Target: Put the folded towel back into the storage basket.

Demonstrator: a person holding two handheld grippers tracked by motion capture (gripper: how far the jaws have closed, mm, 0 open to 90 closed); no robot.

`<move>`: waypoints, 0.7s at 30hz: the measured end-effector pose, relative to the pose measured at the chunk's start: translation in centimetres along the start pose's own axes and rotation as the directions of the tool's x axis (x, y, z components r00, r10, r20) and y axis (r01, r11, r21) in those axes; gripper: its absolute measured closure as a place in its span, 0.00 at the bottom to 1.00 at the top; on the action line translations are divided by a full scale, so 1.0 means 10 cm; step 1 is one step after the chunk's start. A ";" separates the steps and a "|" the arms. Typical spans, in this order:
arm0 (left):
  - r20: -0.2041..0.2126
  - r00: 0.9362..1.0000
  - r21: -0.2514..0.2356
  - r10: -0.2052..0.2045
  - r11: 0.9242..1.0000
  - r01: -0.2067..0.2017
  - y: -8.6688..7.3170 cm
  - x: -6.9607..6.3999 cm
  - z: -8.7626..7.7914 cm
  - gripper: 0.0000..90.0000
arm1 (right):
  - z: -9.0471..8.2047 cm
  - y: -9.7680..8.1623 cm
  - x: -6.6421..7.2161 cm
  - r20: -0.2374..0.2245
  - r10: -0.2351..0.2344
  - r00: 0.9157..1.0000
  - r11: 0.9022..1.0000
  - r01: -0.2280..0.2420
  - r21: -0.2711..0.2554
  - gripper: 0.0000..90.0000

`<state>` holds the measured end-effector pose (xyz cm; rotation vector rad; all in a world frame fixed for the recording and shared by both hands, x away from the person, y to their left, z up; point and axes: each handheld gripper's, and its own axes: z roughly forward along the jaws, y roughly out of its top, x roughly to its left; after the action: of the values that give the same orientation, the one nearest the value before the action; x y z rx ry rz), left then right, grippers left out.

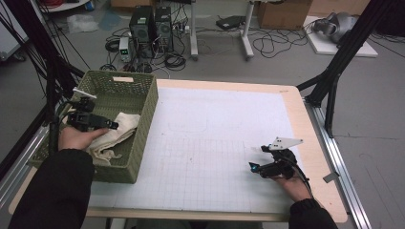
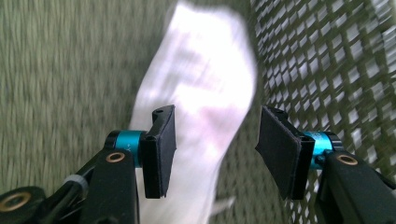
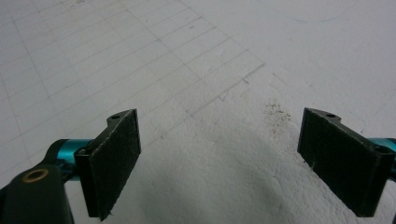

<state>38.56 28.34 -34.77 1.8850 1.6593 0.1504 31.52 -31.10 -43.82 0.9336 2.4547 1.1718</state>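
Your left hand-held gripper (image 1: pixel 112 125) hangs released over the cream cloth (image 1: pixel 114 136) lying in the green basket (image 1: pixel 143 124) at left of the frame. Your right hand-held gripper (image 1: pixel 254 166) rests released on the white gridded counter (image 1: pixel 215 143). Computer towers (image 1: pixel 152 26) and cables (image 1: pixel 272 43) clutter the grey floor (image 1: pixel 382 119) beyond.

The white cloth (image 2: pixel 201 93) is motion-blurred and cut off by the left gripper view's bottom edge

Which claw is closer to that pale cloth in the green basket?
The left. The left claw hovers open just over the cloth inside the basket; the right claw sits far off, across the white mat.
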 end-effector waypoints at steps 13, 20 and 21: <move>-0.157 0.968 0.239 0.193 0.959 -0.152 -0.04 -0.04 0.60 0.56 | 0.03 -0.01 -0.01 -0.011 -0.009 1.000 1.000 0.009 0.017 0.14; -0.172 0.967 0.256 0.188 0.956 -0.141 -0.05 -0.04 0.65 0.83 | 0.06 0.00 0.01 -0.017 -0.020 1.000 0.999 0.020 0.024 0.14; -0.170 0.968 0.257 0.182 0.957 -0.135 -0.05 -0.04 0.65 0.86 | 0.06 0.00 0.02 -0.017 -0.021 1.000 1.000 0.022 0.022 0.14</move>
<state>41.10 25.61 -40.14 2.2538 1.7150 0.2085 31.70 -30.61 -44.17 0.9047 2.4900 1.1523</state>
